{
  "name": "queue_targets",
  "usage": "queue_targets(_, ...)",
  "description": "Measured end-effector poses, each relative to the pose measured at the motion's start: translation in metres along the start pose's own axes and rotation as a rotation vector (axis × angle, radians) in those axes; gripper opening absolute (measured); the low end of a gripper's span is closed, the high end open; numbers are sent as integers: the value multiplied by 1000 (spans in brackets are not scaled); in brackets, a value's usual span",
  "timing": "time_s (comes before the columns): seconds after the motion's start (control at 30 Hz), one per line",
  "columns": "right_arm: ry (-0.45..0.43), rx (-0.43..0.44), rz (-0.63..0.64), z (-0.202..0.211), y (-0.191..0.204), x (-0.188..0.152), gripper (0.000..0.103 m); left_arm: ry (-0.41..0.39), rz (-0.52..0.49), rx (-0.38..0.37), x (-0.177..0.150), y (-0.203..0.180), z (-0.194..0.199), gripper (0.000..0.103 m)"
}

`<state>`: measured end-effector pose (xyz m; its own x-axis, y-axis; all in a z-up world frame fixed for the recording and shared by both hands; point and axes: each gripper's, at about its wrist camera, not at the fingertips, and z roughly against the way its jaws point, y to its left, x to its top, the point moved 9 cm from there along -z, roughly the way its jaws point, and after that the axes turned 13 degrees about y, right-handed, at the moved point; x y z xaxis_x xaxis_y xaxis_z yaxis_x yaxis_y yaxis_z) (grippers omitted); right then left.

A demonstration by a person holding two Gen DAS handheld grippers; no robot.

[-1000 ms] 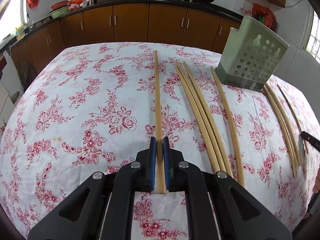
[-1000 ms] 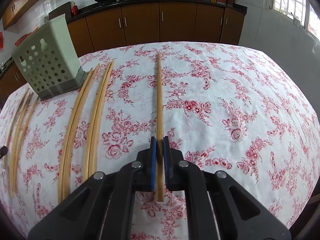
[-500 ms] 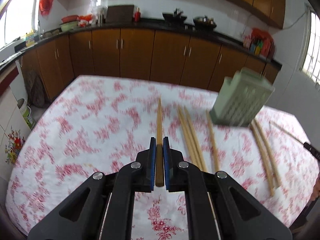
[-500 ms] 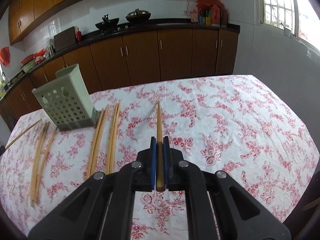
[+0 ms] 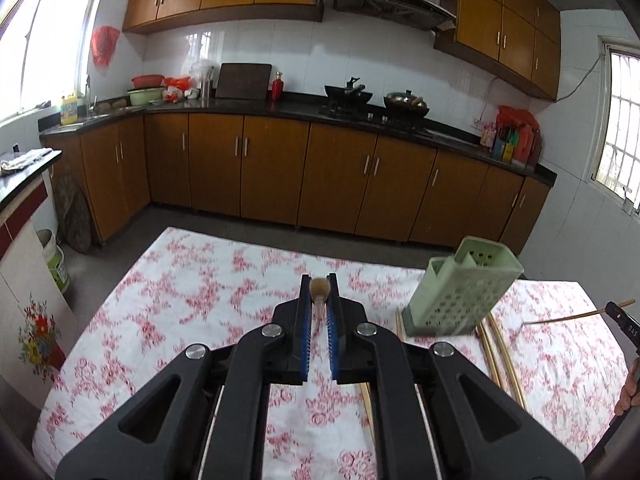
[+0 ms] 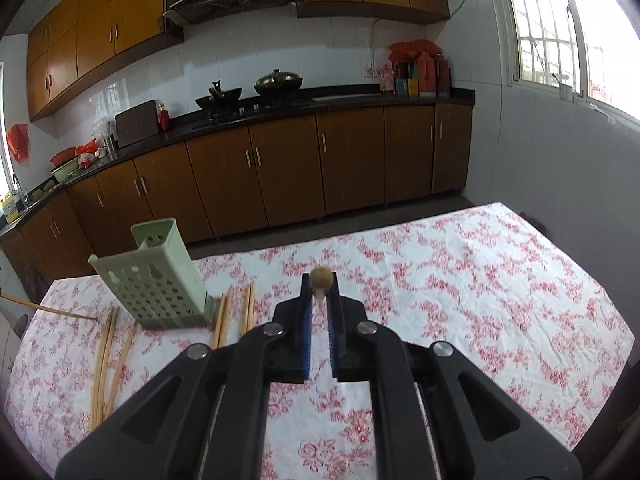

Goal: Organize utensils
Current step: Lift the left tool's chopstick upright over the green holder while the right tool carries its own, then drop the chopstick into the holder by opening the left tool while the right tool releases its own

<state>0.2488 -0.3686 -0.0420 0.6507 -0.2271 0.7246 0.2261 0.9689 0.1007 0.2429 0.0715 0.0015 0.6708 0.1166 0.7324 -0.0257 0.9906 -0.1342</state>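
**Both grippers clamped on one chopstick each, above the table**

Left gripper [image 5: 319,294]: jaws clenched on a wooden chopstick [image 5: 319,289], seen end-on between the blue pads [image 5: 305,334]; held clear of the floral tablecloth [image 5: 192,300].
Right gripper [image 6: 320,290]: jaws clenched on a second chopstick [image 6: 321,279], likewise end-on; its far end appears in the left wrist view [image 5: 576,316].
Green perforated utensil holder [image 6: 156,280]: standing on the table, tilted in both views; open top facing the cabinets [image 6: 288,168].
Loose chopsticks [image 6: 105,356]: lying flat on the cloth on either side of the holder's base; one pair [image 6: 247,312] just beside it.
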Motion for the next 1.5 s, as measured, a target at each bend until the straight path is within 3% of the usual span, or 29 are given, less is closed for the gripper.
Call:
queue_targets(0.17, -35, 0, 13, 8, 6, 29, 8, -26, -18, 26, 21, -2, 4, 7)
queue_targets(0.3, -65, 52, 15, 26, 17, 61, 8, -58, -28, 29, 43, -6, 16, 7)
queue_targets(0.5, -169, 181, 12, 73, 50, 118, 8, -159, -32, -20, 92, -37, 49, 7)
queue_targets(0.7, -242, 267, 59, 102, 95, 149, 8, -263, -27, -102, 128, -80, 72, 7)
queue_targets(0.83, -237, 304, 80, 94, 117, 150, 8, -270, -32, -144, 130, -106, 61, 7)
queue_targets(1.0, -181, 311, 95, 60, 132, 140, 8, -198, -39, -181, 112, -127, 23, 7)
queue_targets(1.2, -118, 278, 130, 22, 144, 122, 8, -120, -64, -158, 88, -136, -6, 7)
queue_targets(1.37, -101, 258, 145, 10, 144, 113, 9, -104, -93, -132, 80, -138, -13, 7)
queue_targets(1.5, -99, 260, 110, 10, 133, 112, 15, -102, -74, -130, 82, -131, -9, 7)
